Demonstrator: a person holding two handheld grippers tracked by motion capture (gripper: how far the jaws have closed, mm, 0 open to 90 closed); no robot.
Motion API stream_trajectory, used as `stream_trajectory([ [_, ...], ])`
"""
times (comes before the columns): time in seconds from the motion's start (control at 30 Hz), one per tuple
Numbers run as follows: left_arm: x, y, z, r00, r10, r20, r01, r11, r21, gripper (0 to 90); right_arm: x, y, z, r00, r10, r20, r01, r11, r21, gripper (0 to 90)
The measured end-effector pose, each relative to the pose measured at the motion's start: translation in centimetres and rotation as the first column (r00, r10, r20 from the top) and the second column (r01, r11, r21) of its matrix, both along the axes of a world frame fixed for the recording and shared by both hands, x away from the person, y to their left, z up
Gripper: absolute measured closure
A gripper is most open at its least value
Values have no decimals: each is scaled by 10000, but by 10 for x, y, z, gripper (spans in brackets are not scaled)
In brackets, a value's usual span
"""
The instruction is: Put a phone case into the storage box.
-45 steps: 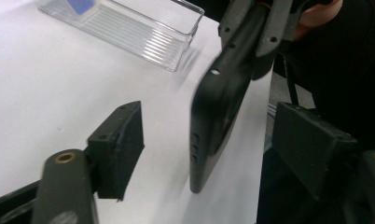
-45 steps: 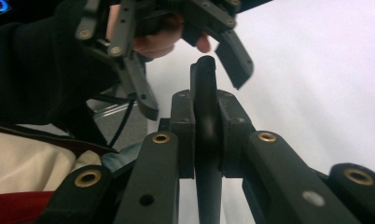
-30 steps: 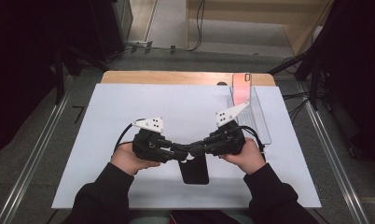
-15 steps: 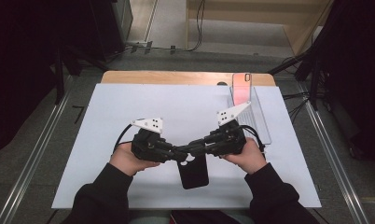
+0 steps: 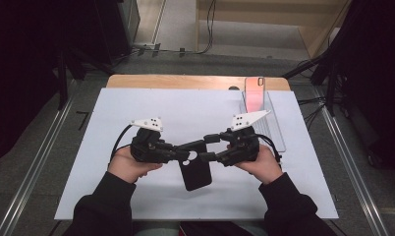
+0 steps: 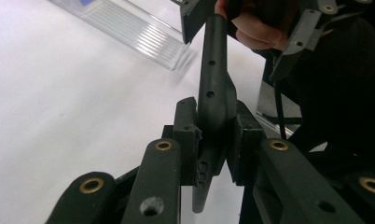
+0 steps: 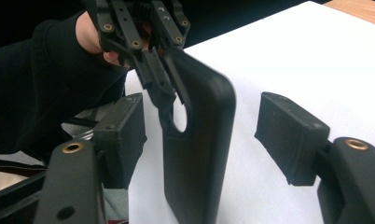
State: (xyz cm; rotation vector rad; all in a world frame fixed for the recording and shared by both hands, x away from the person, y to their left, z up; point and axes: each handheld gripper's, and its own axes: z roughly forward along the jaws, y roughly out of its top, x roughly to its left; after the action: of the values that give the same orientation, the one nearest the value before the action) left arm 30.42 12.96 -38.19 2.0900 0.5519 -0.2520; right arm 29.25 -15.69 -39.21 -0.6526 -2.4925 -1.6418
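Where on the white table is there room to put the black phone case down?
The white mat is bare across its far left, between the wooden edge and the left gripper. Its near strip is free too. It is crowded at the right, by the clear stand holding the pink phone.

Wooden desk (image 5: pixel 136 81), bare only along the far edge. Nearly all of the top covered by a white sheet (image 5: pixel 112 128) lying flat and reaching the near edge. On the sheet at the far right corner, a clear ribbed plastic stand (image 5: pixel 271 125), with a pink phone case (image 5: pixel 255 93) resting against it. Just beside the stand's far end, a small dark round spot (image 5: pixel 231 89), too small to identify. Around the desk, grey floor (image 5: pixel 38 162).
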Motion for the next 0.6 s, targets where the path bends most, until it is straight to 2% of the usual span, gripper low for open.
stream_trajectory([
  [0.13, 1, 3, 4, 9977, 637, -231, -632, 9978, 189, 765, 0, -2, 0, 9987, -428, 279, 432, 9990, -140, 243],
  [0.2, 1, 5, 6, 9932, 1112, -347, -1101, 9935, 302, 765, 0, -4, -1, 9987, -493, 150, 493, 9988, 22, 204],
  [0.27, 1, 6, 8, 9887, 1461, -347, -1450, 9888, 347, 765, 1, -4, -3, 9976, -665, 181, 661, 9975, 255, 111],
  [0.3, 1, 6, 8, 9867, 1582, -367, -1569, 9869, 366, 766, 1, -4, -3, 9962, -854, 155, 850, 9961, 215, 27],
  [0.33, 1, 7, 9, 9852, 1685, -310, -1672, 9851, 406, 765, 1, -3, -4, 9932, -1145, 208, 1144, 9934, 28, 0],
  [0.47, 1, 7, 10, 9765, 2138, -265, -2124, 9761, 462, 765, 0, 0, -6, 9858, -1662, 235, 1670, 9853, -361, 0],
  [0.6, 1, 8, 12, 9667, 2543, -296, -2529, 9664, 449, 765, -4, 5, -9, 9807, -1936, 291, 1950, 9789, -605, 0],
])
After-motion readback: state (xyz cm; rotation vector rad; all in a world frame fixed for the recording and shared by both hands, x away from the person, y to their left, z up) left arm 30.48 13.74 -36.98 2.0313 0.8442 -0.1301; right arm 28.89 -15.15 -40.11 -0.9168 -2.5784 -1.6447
